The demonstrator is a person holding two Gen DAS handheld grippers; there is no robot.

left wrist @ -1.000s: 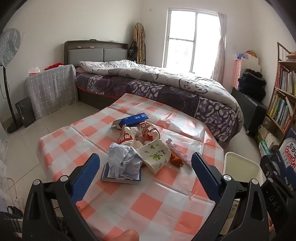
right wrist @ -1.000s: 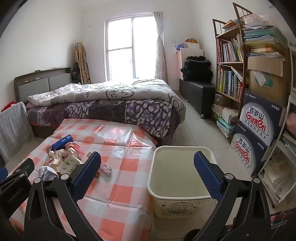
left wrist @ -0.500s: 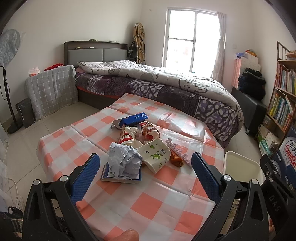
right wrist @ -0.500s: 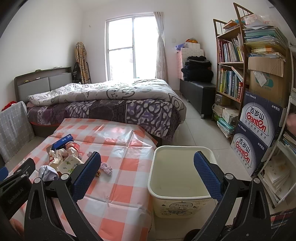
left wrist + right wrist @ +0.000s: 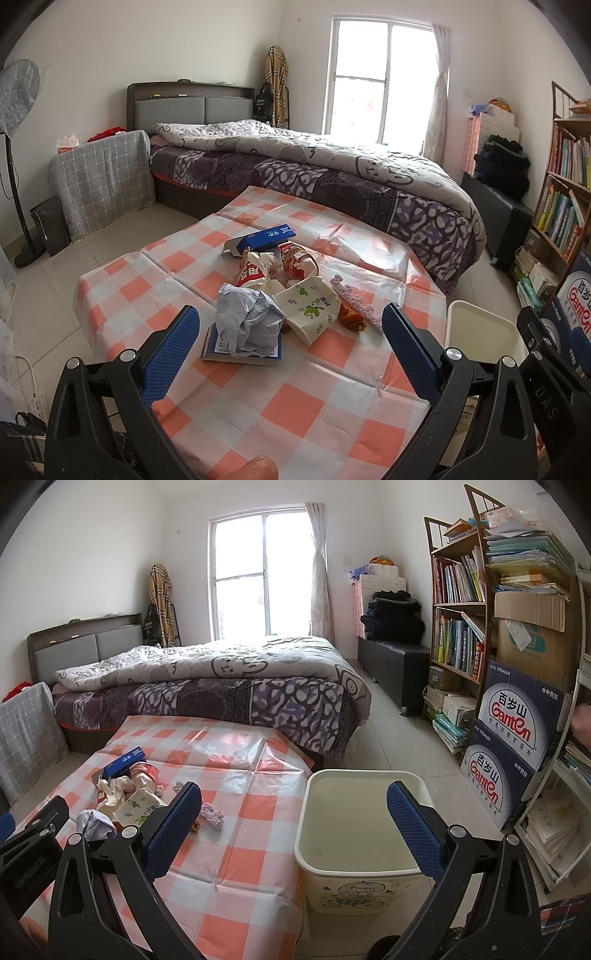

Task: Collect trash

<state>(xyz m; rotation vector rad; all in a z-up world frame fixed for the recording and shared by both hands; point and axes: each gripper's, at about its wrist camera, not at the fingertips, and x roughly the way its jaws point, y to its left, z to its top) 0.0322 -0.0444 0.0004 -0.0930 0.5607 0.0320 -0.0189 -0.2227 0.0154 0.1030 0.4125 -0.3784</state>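
Note:
A pile of trash lies on the checked table: a crumpled blue-grey paper on a small booklet, a white paper box with green print, a red and white wrapper, a red cup, a blue carton, an orange scrap and a purple lacy strip. My left gripper is open and empty, just in front of the pile. My right gripper is open and empty, above the near rim of the white bin, right of the table. The pile also shows in the right wrist view.
A bed stands behind the table. A bookshelf and stacked water cartons line the right wall. A covered stand and a fan are at the left. Tiled floor lies around the table.

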